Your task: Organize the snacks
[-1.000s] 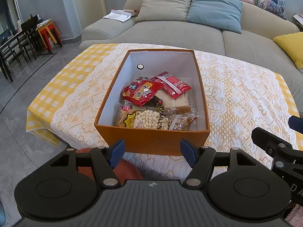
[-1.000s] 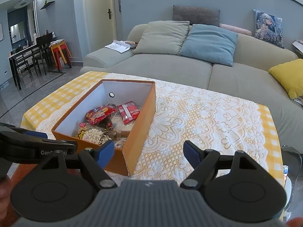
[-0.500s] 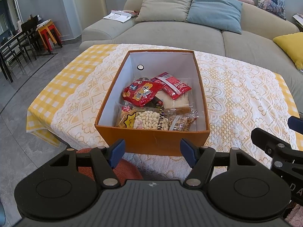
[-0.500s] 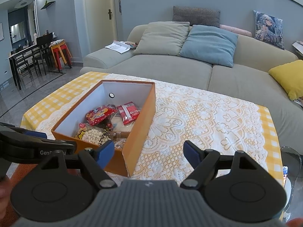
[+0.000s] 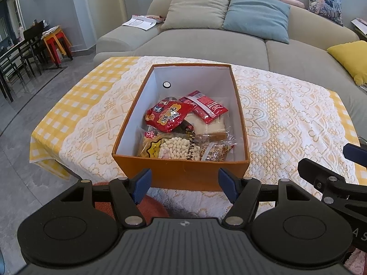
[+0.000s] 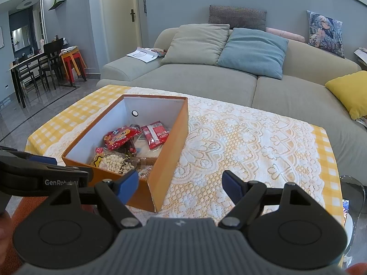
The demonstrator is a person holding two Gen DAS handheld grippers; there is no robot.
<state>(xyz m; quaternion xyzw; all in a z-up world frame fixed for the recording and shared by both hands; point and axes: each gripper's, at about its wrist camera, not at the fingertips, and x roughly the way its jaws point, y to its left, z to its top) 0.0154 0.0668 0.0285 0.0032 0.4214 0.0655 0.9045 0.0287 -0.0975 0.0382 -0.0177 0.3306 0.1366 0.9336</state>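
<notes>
An orange box with white inner walls stands on the table and holds several snack packets: a red bag, a red-and-white packet, a clear bag of white candies and a small nut packet. The box also shows in the right wrist view, to the left. My left gripper is open and empty, just short of the box's near wall. My right gripper is open and empty, at the box's near right corner, above the tablecloth.
The table wears a white lace cloth over yellow check. A grey sofa with cushions stands behind it. A dining table and chairs stand far left. An orange-red stool sits below the table's near edge.
</notes>
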